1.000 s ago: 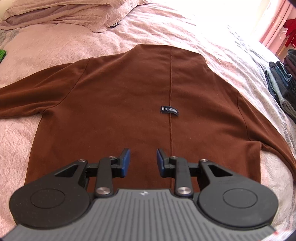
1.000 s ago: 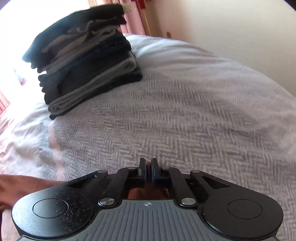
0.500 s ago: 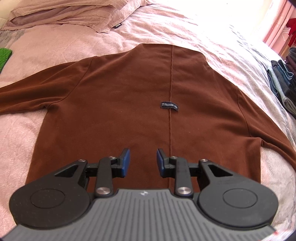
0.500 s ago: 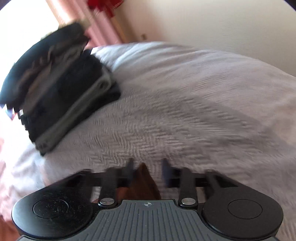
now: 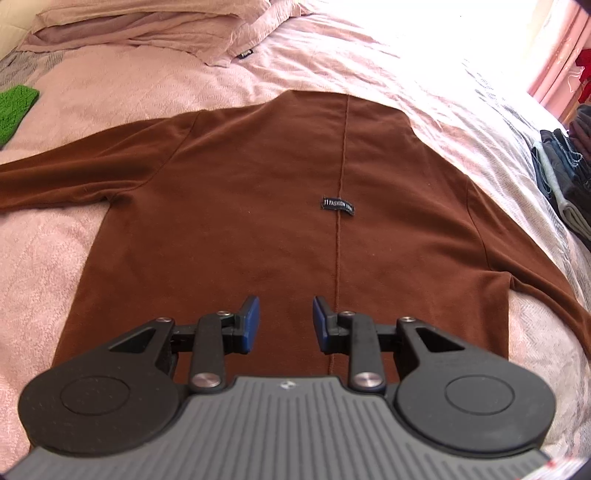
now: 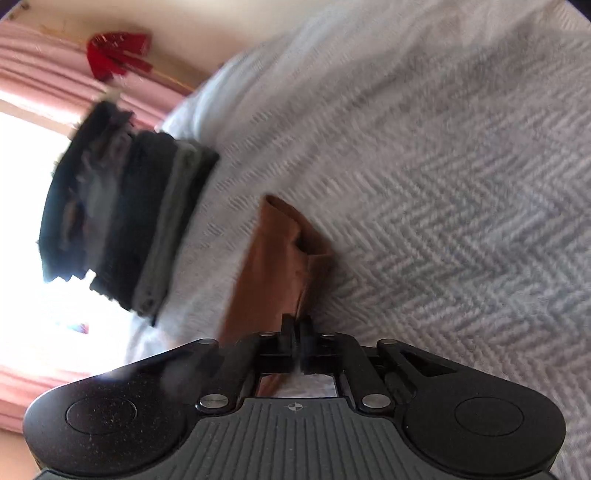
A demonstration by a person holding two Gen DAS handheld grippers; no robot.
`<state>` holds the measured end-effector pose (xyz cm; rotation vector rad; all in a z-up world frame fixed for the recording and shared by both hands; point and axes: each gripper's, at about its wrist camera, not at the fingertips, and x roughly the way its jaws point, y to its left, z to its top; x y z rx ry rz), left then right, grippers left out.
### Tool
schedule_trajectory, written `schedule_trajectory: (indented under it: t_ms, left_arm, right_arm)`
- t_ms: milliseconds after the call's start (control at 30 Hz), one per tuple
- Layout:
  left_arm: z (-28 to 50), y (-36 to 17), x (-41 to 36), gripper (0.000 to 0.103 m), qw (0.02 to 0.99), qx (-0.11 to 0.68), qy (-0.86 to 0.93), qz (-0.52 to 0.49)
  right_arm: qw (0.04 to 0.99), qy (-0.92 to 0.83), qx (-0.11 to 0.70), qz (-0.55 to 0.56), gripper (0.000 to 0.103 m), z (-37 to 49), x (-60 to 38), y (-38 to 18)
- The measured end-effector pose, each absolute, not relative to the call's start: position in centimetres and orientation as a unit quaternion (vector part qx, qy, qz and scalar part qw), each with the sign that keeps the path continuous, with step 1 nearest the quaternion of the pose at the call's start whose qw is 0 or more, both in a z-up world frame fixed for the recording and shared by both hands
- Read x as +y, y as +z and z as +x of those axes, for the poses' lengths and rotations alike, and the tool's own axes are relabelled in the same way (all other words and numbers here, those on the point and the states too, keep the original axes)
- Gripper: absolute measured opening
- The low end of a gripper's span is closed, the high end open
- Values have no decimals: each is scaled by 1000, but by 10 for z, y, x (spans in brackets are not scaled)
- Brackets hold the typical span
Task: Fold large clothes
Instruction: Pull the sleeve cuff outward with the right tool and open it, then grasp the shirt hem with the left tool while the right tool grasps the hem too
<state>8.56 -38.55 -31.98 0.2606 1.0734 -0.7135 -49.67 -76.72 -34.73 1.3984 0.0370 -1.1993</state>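
Observation:
A brown long-sleeved top [image 5: 258,206] lies flat on the bed, back side up, with a small dark label [image 5: 337,204] on its centre seam. Both sleeves spread out to the sides. My left gripper [image 5: 285,319] hovers open over the lower hem area, nothing between its blue pads. In the right wrist view my right gripper [image 6: 296,326] is shut on the brown sleeve [image 6: 275,266], whose cuff end sticks out beyond the fingers over the grey-white blanket. That view is tilted and blurred.
A stack of folded dark clothes [image 6: 122,225] sits on the bed close to the held sleeve, also at the right edge of the left view as the stack [image 5: 565,177]. Pillows [image 5: 140,26] lie at the bedhead. A green cloth [image 5: 14,107] lies far left. Pink curtains [image 6: 44,88] hang behind.
My right gripper opened half a second ago, then shut on the brown sleeve, and has rolled and lifted with it. My left gripper stayed open and drifted slightly left over the top.

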Motion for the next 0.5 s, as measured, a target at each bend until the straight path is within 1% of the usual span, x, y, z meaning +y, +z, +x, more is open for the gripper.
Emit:
schedule_trajectory:
  t_ms: [100, 167, 300, 367, 400, 433, 467, 500]
  left_arm:
    - [87, -319, -381, 26, 793, 499, -328, 118]
    - [88, -323, -379, 26, 791, 504, -326, 118]
    - [87, -334, -373, 26, 782, 519, -326, 114]
    - [85, -336, -368, 26, 778, 522, -327, 122]
    - [83, -336, -364, 26, 778, 520, -328, 127]
    - [83, -335, -359, 27, 778, 519, -329, 130]
    - [83, -335, -353, 28, 778, 520, -326, 133]
    - [83, -335, -347, 28, 779, 522, -319, 135]
  right_arm:
    - [625, -521, 7, 581, 0, -507, -759, -323]
    - [619, -526, 28, 583, 0, -506, -758, -324]
    - [589, -552, 116, 578, 0, -491, -768, -366]
    - [584, -560, 121, 575, 2, -487, -770, -369]
    - [585, -566, 125, 567, 6, -483, -768, -362]
    - [592, -580, 142, 541, 22, -476, -763, -349]
    - [601, -595, 157, 509, 30, -468, -756, -335]
    - [623, -596, 164, 479, 30, -458, -747, -321]
